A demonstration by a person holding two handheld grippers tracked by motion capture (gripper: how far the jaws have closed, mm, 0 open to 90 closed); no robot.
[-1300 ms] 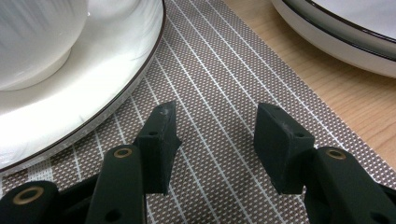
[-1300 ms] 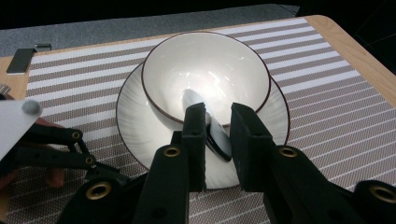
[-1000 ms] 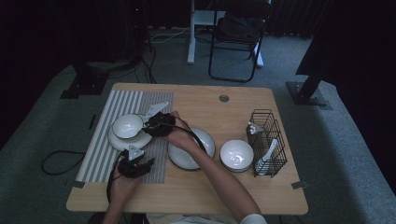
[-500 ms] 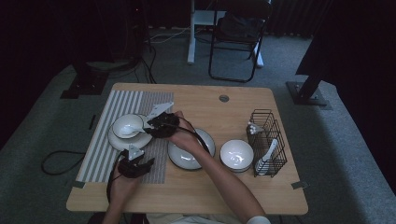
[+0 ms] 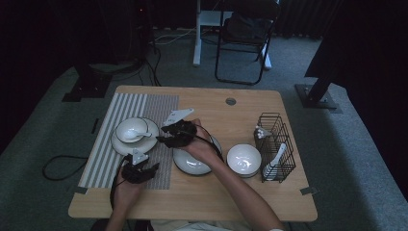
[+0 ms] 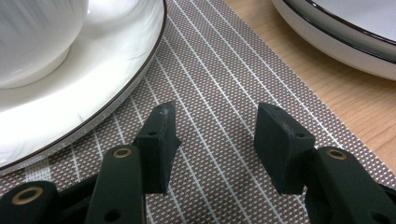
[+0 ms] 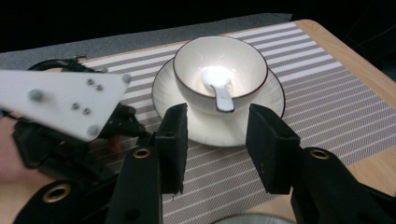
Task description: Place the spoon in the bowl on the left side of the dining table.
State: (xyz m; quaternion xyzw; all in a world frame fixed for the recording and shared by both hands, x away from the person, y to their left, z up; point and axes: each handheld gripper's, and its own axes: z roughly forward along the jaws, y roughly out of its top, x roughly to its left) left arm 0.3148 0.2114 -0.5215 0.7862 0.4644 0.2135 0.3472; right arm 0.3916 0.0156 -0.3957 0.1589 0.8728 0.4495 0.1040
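porcelain is what is being handled: a small white spoon lies in a dark-rimmed bowl that stands on a saucer-like plate, all on the striped placemat at the left of the table. the right gripper is seen just short of the bowl with its jaws parted and nothing between them; they have just been opening, so the spoon is judged to have been let go. the left gripper is held low over the mat beside the plate, jaws spread wide and empty. the spoon is judged light, stiff, glazed and slippery, and liable to chip; it is best taken across the handle, where flat sides are offered to the pads. the bowl is judged heavier and breakable, best pinched at the rim, gently.
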